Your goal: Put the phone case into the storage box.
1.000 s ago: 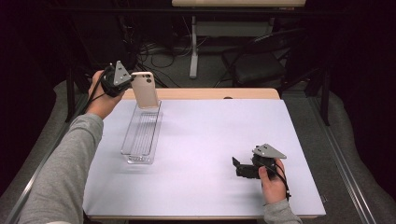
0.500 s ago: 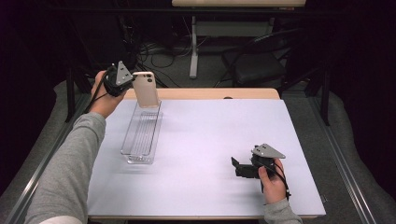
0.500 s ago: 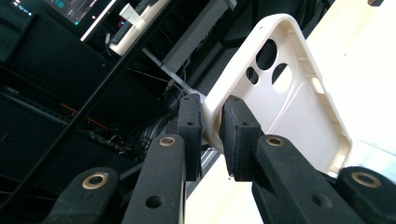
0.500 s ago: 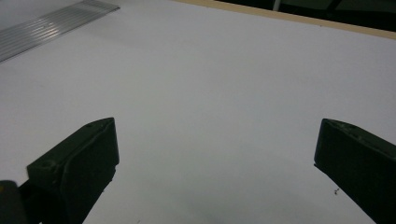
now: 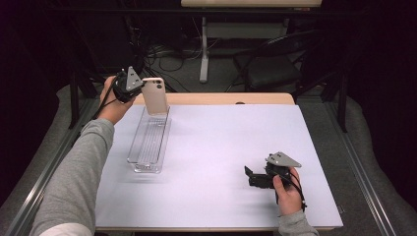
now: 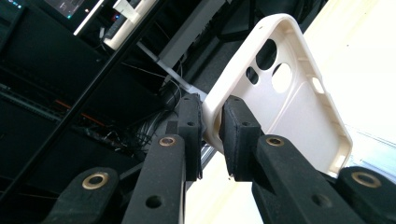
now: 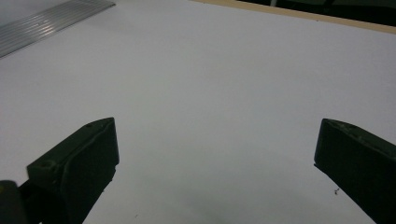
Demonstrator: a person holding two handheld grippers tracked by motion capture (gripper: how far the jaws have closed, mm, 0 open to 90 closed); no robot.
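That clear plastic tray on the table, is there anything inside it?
The clear tray looks empty; the white table shows through it. Its far end is covered by the cream phone case, held upright just above it by the left gripper, so that end cannot be checked.

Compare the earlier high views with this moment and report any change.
Nothing visibly changed: the left gripper stays clamped on the cream phone case above the far end of the clear tray; the right gripper stays open, low over the white table.
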